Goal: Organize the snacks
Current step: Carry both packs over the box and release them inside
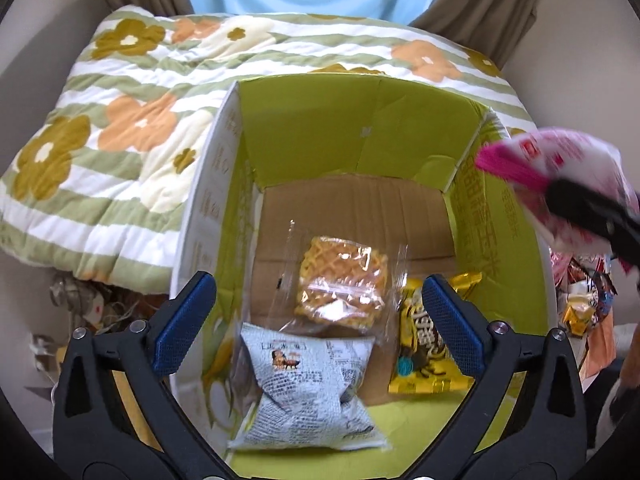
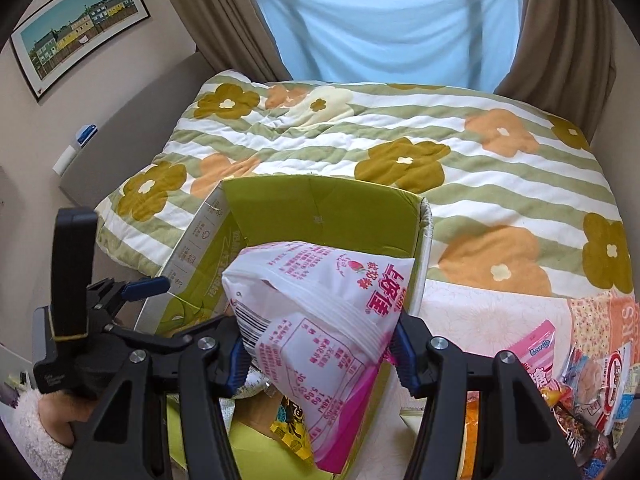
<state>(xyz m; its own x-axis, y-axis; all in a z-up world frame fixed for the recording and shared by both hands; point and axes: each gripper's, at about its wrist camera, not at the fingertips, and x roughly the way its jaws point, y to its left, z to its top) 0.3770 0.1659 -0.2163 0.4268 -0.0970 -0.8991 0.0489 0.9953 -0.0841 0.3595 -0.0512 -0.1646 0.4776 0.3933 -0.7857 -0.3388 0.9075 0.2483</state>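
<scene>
An open cardboard box (image 1: 360,120) with green inner walls stands on the bed. In it lie a clear-wrapped waffle snack (image 1: 340,280), a white-grey printed packet (image 1: 308,384) and a yellow packet (image 1: 424,356). My left gripper (image 1: 320,320) is open and empty above the box's near end. My right gripper (image 2: 320,356) is shut on a pink and white snack bag (image 2: 320,320) and holds it over the box's right wall (image 2: 424,248). The bag also shows blurred in the left wrist view (image 1: 560,176).
A flowered green-striped quilt (image 2: 400,132) covers the bed behind the box. A pile of loose snack packets (image 2: 580,392) lies to the right of the box, also seen in the left wrist view (image 1: 584,300). Curtains (image 2: 560,32) hang behind.
</scene>
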